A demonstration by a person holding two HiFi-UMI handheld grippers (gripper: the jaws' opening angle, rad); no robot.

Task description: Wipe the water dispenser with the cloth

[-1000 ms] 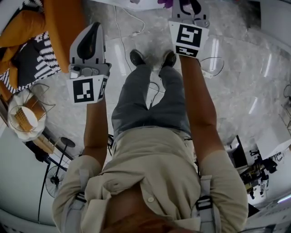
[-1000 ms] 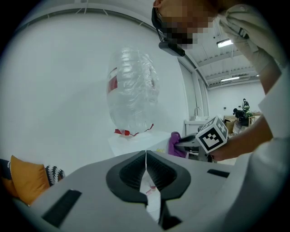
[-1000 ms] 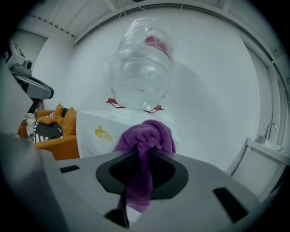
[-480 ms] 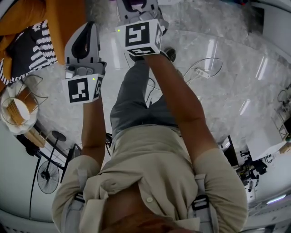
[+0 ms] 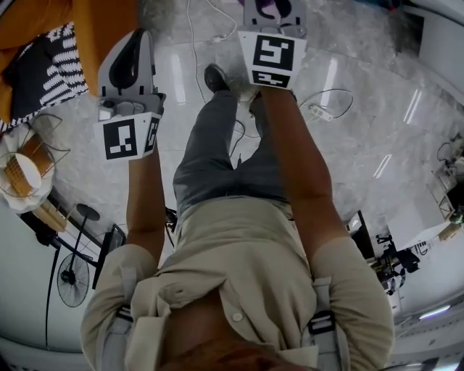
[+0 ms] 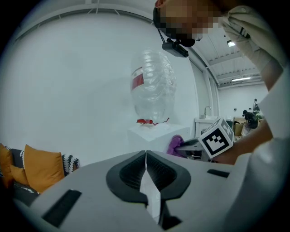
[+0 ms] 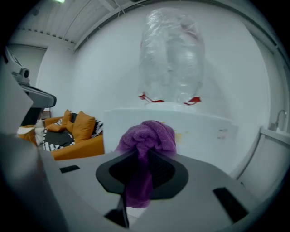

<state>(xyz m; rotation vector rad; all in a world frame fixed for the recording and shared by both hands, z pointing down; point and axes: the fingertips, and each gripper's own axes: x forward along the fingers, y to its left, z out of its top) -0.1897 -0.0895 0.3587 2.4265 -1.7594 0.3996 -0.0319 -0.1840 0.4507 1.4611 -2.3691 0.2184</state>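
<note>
Before upright water dispenser (image 7: 181,124), right gripper (image 7: 139,165) pinching cloth (image 7: 147,136), seemingly hanging lengthwise

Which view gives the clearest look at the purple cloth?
The right gripper view: the purple cloth sits in the centre, pinched in the right gripper. The left gripper view shows a purple patch beside the marker cube; the head view shows only a sliver at the top edge.
</note>
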